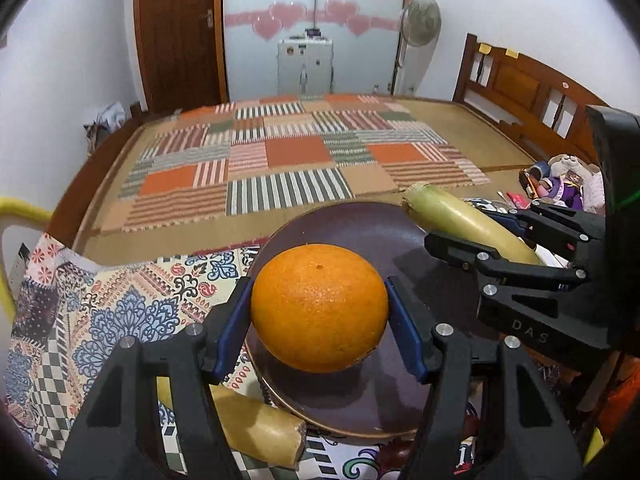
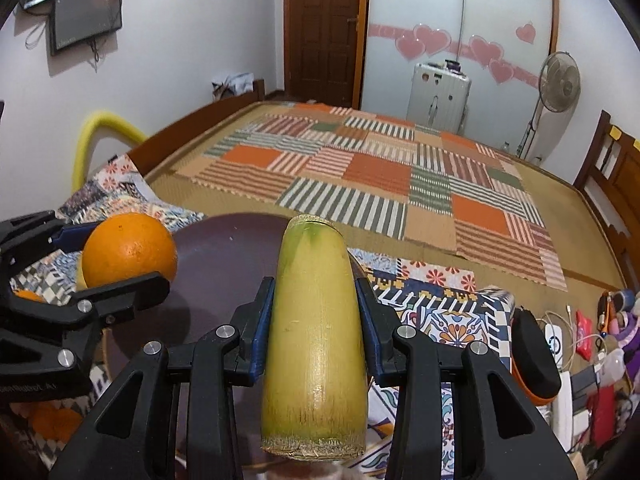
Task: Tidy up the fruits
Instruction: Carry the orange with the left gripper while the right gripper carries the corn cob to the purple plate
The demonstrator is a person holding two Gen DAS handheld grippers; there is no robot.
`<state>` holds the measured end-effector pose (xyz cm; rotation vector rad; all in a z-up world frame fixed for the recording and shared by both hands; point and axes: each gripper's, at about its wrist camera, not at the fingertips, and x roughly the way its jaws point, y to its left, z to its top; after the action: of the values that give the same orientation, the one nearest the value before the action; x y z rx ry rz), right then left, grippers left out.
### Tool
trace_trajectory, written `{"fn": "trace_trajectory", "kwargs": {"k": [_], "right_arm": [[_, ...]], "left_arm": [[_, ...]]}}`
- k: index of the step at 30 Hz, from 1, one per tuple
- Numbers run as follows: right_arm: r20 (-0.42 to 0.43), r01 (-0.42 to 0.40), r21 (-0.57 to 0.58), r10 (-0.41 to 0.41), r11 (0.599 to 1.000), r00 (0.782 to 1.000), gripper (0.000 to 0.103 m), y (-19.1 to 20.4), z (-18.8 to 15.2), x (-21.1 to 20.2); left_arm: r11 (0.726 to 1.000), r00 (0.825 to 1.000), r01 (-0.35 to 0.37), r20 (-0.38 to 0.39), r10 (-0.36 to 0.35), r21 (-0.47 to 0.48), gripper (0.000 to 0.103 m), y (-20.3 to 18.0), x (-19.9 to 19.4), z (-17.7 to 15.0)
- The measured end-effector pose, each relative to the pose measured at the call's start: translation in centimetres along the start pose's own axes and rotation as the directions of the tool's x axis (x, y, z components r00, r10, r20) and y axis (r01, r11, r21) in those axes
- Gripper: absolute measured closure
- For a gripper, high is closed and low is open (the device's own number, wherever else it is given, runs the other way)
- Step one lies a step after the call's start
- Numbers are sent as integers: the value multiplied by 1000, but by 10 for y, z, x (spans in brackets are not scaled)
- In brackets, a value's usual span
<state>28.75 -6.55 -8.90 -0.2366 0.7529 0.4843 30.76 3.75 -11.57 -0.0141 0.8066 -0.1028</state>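
Both fruits hang over the dark plate (image 1: pixel 360 224) on the patterned cloth (image 1: pixel 120 300). The left gripper (image 1: pixel 320 308) clamps the orange (image 1: pixel 319 307) above the plate's middle, its blue pads pressed on either side. The right gripper (image 2: pixel 314 320) grips a yellow-green sugarcane piece (image 2: pixel 316 340) lengthwise, over the plate's right rim. Another cane piece (image 1: pixel 260 428) lies off the plate's near-left edge. I'd set the orange down first, low and centred so it can't roll, then lay the cane flat beside it, clear of the rim.
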Motion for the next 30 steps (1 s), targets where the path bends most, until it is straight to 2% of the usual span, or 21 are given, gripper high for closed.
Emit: {"fn": "trace_trajectory", "kwargs": {"k": [10, 16, 27, 30], "right_arm": [[-83, -18, 10, 19, 1000, 996, 68, -2, 4, 16], [-110, -27, 1, 27, 1000, 994, 68, 1, 3, 23], [-121, -26, 1, 26, 1000, 992, 68, 5, 3, 28], [-97, -33, 8, 33, 999, 995, 65, 4, 4, 21]], "left_arm": [[997, 992, 48, -116, -56, -67, 39, 8, 25, 7], [999, 991, 0, -135, -7, -51, 38, 3, 34, 8], [1000, 991, -16, -134, 15, -4, 38, -5, 38, 11], [1000, 990, -7, -140, 5, -14, 38, -4, 37, 10]]}}
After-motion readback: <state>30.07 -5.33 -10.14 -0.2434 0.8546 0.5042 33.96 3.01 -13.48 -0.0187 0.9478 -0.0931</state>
